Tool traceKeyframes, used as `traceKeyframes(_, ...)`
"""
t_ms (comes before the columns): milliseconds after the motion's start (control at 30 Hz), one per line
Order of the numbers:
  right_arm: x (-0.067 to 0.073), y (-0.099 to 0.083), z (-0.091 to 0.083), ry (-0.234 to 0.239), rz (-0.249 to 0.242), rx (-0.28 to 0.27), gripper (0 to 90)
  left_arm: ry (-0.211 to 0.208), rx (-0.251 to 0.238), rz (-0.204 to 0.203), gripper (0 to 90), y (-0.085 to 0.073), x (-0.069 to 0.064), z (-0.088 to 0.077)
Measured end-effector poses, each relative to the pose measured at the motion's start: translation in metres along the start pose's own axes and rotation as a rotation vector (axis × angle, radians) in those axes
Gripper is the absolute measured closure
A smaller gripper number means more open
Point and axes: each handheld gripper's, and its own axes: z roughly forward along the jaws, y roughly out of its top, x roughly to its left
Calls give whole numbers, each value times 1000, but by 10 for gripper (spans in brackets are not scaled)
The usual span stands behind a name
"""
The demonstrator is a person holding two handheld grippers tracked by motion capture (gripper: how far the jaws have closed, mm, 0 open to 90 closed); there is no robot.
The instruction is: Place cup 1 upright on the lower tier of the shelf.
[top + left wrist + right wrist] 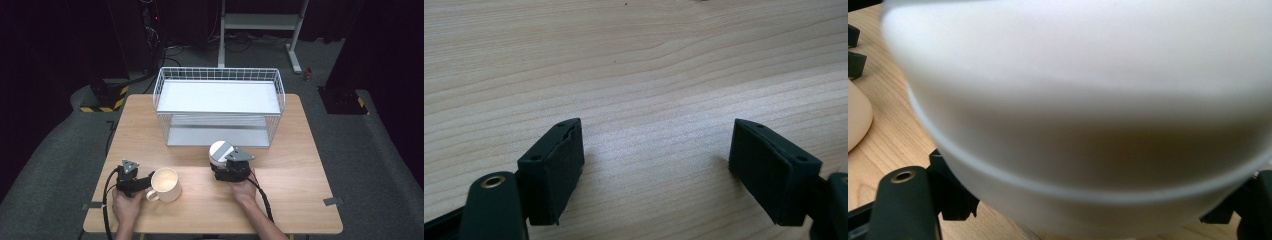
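A white round cup stands near the middle of the wooden table, just in front of the wire rack. My right gripper comes at it from the near side and is shut on it. In the right gripper view the white cup bulges between the two jaws, close to the lens. A cream mug with its handle at the lower left sits at the front left. My left gripper rests beside that handle. In its own view the left gripper stands open over bare wood.
A white wire rack with two shelves stands at the back of the table, its open front facing me. The cream mug's edge shows at the left of the right gripper view. Dark floor, cables and a metal stand lie beyond.
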Motion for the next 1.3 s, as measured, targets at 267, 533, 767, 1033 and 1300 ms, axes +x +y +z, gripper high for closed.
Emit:
traceKeyframes(267, -2, 1, -2, -6, -5, -6, 187, 0, 0, 1, 225, 0, 0, 0)
traceKeyframes(533, -3, 4, -7, 2, -21, -9, 187, 0, 0, 0, 225, 0, 0, 0)
traceKeyframes(767, -5, 10, -14, 11, -32, -9, 187, 0, 0, 0, 225, 0, 0, 0)
traceKeyframes(1033, -10, 15, -21, 27, -29, -14, 187, -1, 0, 1, 225, 0, 0, 0)
traceKeyframes(1300, -19, 22, -27, 30, -25, -21, 187, -1, 0, 0, 225, 0, 0, 0)
